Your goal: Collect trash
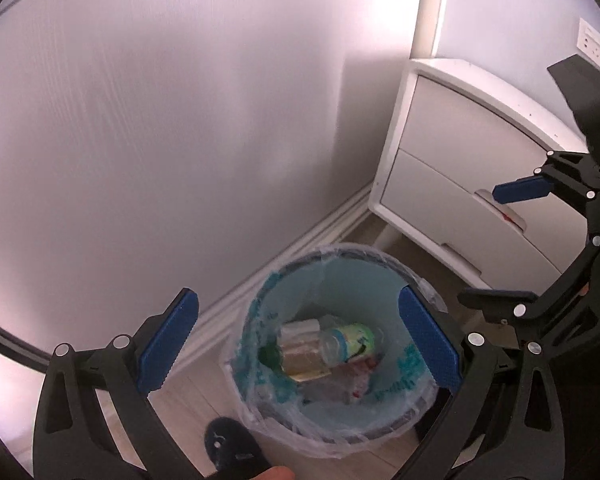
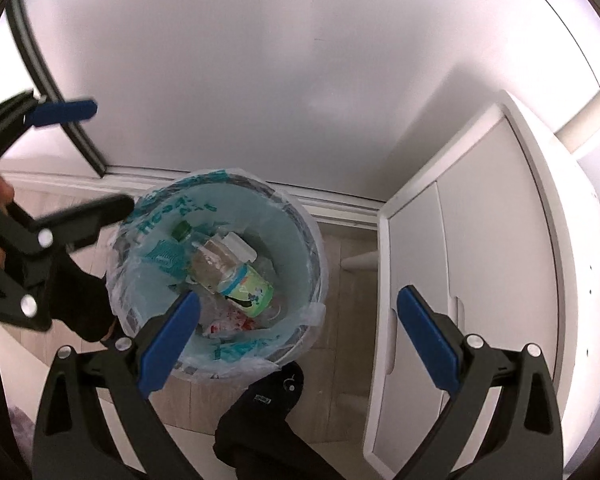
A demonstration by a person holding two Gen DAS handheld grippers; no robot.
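- The left gripper hangs over the trash bin. Its two blue pads are spread wide apart, and there is nothing between them.
- The right gripper is over the same bin too. Its blue pads are also wide apart, and it holds nothing.
- The bin is round and stands on the floor by the wall, just beside a white cabinet with drawers.
- A thin plastic bag lines the bin and folds over its rim. It has teal letters on it, but they are too crumpled to read.
- The trash is already down inside the bin. A clear bottle lies on its side there.
- A small bottle with a green and white label lies touching the clear one. The label has pictures, but the words are too blurry to read.
- A green cap pokes out near the bag's edge.
- A crumpled wrapper with red marks lies at the bottom.
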